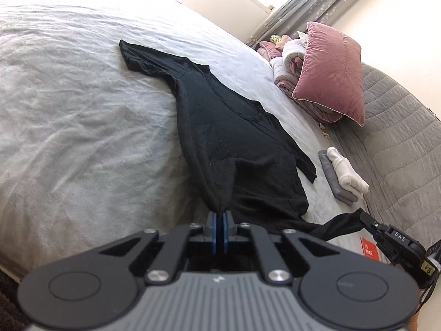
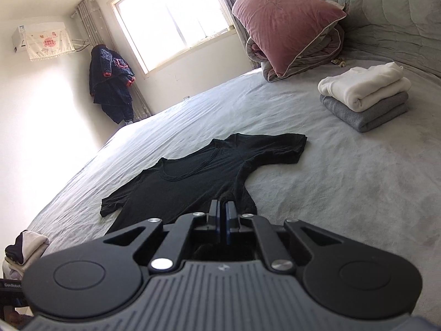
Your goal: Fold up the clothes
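Observation:
A black T-shirt (image 1: 228,127) lies spread on the light grey bedsheet (image 1: 82,110), collar and sleeves toward the far side. My left gripper (image 1: 220,212) is shut on a pinch of the shirt's hem, the cloth pulled up into a ridge. My right gripper (image 1: 368,220) shows at the lower right of the left wrist view, shut on the other hem corner. In the right wrist view the T-shirt (image 2: 193,171) lies flat ahead and my right gripper (image 2: 222,207) is shut on its near hem.
A folded white garment on a folded grey one (image 2: 363,96) sits at the right near the grey quilted headboard (image 2: 386,22). A pink pillow on a rolled duvet (image 2: 286,19) lies behind. Folded clothes (image 2: 22,248) sit at the left edge. A dark jacket (image 2: 110,82) hangs by the window.

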Motion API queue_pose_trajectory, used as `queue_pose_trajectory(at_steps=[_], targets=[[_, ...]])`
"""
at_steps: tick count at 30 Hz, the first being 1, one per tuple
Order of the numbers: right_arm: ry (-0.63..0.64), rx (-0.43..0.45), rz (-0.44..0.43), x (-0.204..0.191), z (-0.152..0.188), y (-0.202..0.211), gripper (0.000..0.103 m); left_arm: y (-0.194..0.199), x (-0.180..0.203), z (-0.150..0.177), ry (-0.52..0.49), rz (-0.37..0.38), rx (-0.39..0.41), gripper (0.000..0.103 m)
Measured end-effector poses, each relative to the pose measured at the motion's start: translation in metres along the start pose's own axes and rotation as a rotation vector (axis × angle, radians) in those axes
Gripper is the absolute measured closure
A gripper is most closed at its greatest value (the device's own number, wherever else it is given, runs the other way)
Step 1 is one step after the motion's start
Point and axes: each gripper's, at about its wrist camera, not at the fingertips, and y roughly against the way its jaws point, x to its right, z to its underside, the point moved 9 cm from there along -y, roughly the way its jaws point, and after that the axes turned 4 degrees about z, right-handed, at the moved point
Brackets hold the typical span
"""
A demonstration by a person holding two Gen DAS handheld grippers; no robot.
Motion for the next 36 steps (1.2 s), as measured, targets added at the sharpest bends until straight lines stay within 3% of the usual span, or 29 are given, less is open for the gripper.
queue_pose_trajectory(at_steps=[4,9,14,18,20,21,22,23,25,32,36], targets=[[0.066,-0.009,-0.009,0.001,0.01,0.022,0.098,0.01,-0.005,-0.005,0.0,0.004,-0.04,0.099],[0.126,-0.087,-0.02,0.005,0.037,0.04,0.098,0.008,-0.017,0.007,-0.044,-0.036,-0.131,0.099],[0.193,-0.24,-0.001,0.008,0.075,0.042,0.098,-0.006,-0.031,0.023,-0.096,-0.118,-0.215,0.098],[0.222,-0.366,0.001,0.014,0.103,0.036,0.098,-0.013,-0.04,0.03,-0.113,-0.14,-0.28,0.096],[0.234,-0.399,-0.005,0.015,0.108,0.034,0.089,-0.014,-0.043,0.029,-0.108,-0.134,-0.288,0.085],[0.238,-0.409,-0.007,0.015,0.108,0.033,0.087,-0.014,-0.044,0.028,-0.106,-0.131,-0.292,0.072],[0.234,-0.409,-0.011,0.015,0.107,0.032,0.085,-0.015,-0.046,0.026,-0.1,-0.126,-0.29,0.064],[0.23,-0.409,-0.016,0.015,0.105,0.031,0.08,-0.015,-0.047,0.021,-0.085,-0.114,-0.278,0.063],[0.221,-0.401,-0.021,0.015,0.098,0.026,0.057,-0.018,-0.05,0.012,-0.046,-0.088,-0.263,0.062],[0.172,-0.396,-0.053,0.015,0.07,-0.009,0.057,-0.053,-0.063,-0.045,0.002,-0.072,-0.149,0.061],[0.031,-0.398,-0.072,0.024,0.043,-0.052,0.057,-0.09,-0.082,-0.081,0.063,-0.085,-0.114,0.062]])
